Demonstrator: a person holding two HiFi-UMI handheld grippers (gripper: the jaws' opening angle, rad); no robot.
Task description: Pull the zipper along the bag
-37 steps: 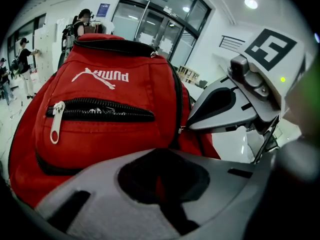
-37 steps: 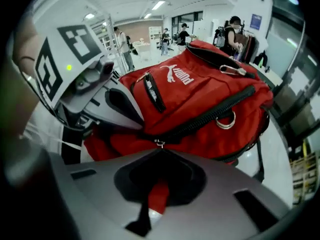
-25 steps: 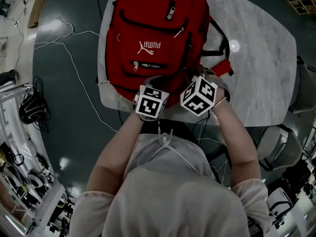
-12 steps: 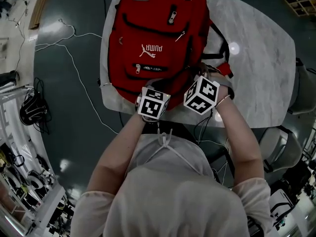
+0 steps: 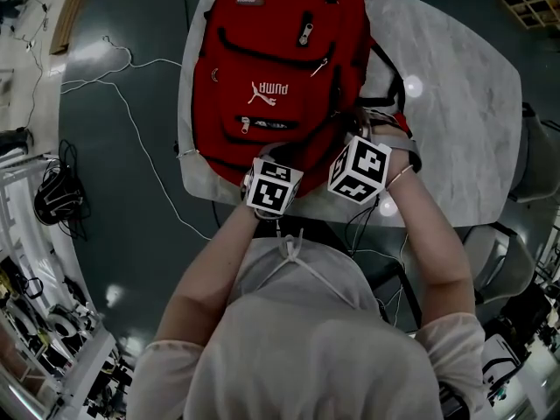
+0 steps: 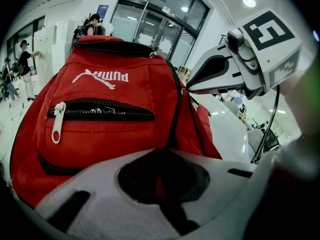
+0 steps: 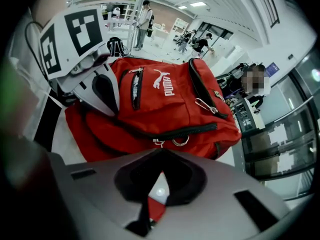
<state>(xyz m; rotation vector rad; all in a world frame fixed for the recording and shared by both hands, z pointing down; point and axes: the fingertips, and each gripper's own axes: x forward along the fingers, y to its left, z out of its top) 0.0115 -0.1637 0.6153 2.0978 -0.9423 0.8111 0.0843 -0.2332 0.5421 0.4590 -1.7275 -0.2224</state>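
Observation:
A red Puma backpack (image 5: 280, 68) lies flat on the pale table (image 5: 455, 103). Both grippers sit at its near edge. My left gripper (image 5: 276, 156) is shut on the bag's fabric (image 6: 115, 129), and red cloth shows through its jaws. My right gripper (image 5: 352, 134) is shut at the bag's right side, on the small silver zipper pull (image 7: 158, 143) beside a metal ring on the black zip track (image 7: 192, 131). In the left gripper view the right gripper (image 6: 184, 90) points at the bag's side seam. In the right gripper view the left gripper (image 7: 113, 112) presses on the bag.
The backpack's black straps (image 5: 392, 90) spread over the table to the right. White cables (image 5: 131, 86) trail across the dark floor at left. A chair (image 5: 494, 256) stands at lower right. People stand far off in the bright hall (image 7: 145, 14).
Both grippers have shifted slightly to the right along the bag's near edge. Both have stayed shut.

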